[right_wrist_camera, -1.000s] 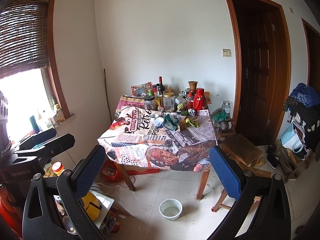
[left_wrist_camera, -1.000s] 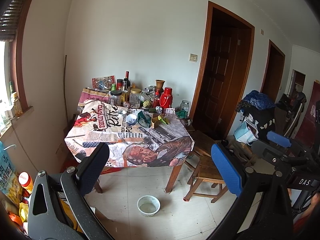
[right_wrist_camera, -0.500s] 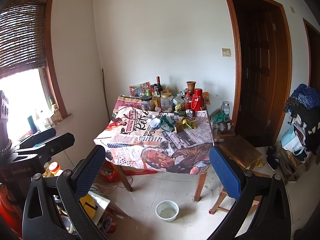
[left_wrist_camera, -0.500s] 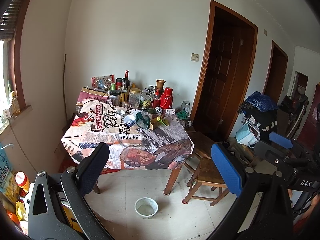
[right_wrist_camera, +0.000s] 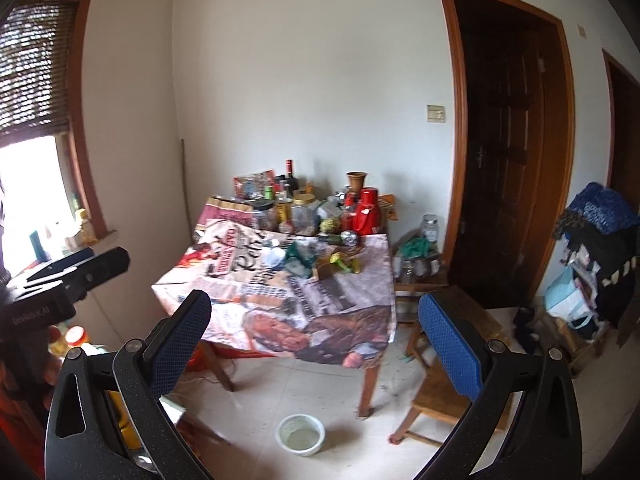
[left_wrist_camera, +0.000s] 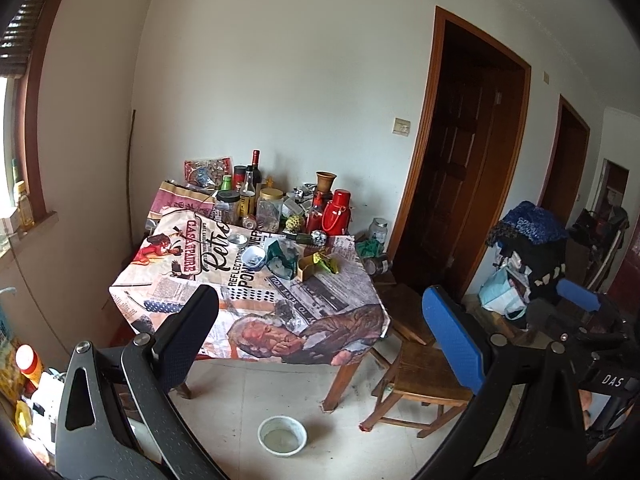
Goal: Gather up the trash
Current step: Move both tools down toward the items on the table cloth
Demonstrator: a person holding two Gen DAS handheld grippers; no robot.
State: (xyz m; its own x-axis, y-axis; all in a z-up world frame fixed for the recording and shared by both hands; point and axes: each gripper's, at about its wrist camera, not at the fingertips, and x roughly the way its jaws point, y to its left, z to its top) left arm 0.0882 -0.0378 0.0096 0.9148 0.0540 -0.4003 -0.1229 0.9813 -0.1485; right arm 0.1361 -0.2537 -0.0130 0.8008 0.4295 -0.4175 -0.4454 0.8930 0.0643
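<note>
A table with a printed newspaper-style cloth (left_wrist_camera: 328, 304) stands ahead. Near its middle lie a crumpled green wrapper (left_wrist_camera: 282, 258) (right_wrist_camera: 300, 256), a yellow-green wrapper (left_wrist_camera: 327, 262) (right_wrist_camera: 345, 263) on a small brown box (left_wrist_camera: 309, 273), and a small blue-white bowl (left_wrist_camera: 254, 257). My left gripper (left_wrist_camera: 320, 308) is open and empty, well short of the table. My right gripper (right_wrist_camera: 314, 308) is also open and empty, at a similar distance. Each gripper shows at the edge of the other's view: the right gripper (left_wrist_camera: 578, 300), the left gripper (right_wrist_camera: 80, 266).
Bottles, jars and a red thermos (left_wrist_camera: 338, 218) crowd the table's back edge. A white bowl (left_wrist_camera: 282, 436) sits on the tiled floor before the table. A wooden chair (left_wrist_camera: 424, 368) and a low stand with jars (right_wrist_camera: 416, 268) flank its right side. Bags and clutter stand at far right.
Both views have drifted a little nearer to the table, and the right view has swung rightward so the table sits further left. Both grippers stay open and empty.
</note>
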